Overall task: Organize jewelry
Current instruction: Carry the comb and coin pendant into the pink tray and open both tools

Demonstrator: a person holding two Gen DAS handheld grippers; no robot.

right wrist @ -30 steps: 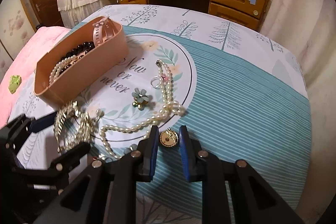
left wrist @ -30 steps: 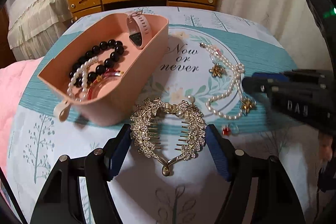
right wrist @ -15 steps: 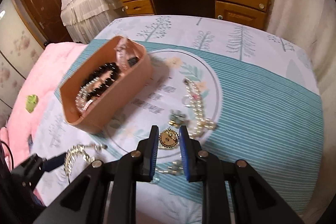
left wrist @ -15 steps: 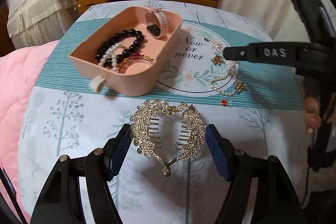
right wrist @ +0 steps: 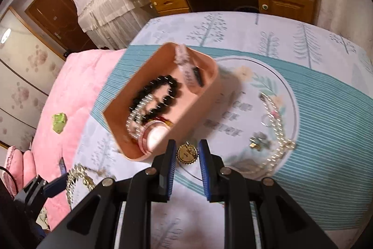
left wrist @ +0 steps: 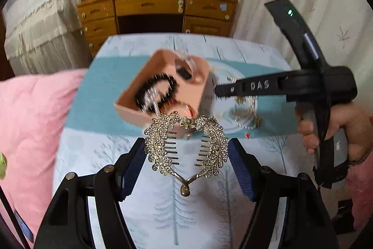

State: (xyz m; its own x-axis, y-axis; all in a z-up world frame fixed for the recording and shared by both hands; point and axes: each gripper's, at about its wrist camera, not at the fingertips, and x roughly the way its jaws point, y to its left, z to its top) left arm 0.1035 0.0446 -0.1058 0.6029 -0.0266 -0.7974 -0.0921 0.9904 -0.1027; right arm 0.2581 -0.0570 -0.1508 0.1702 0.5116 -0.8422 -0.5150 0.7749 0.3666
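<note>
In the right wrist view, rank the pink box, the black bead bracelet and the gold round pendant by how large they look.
1. pink box, clearly the largest.
2. black bead bracelet, lying inside the box.
3. gold round pendant, smallest even though it sits nearest the camera, held in the right gripper.

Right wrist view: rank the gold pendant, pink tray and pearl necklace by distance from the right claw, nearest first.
1. gold pendant, between the right claw pads.
2. pink tray, just ahead-left.
3. pearl necklace, farther off to the right on the tablecloth.
</note>
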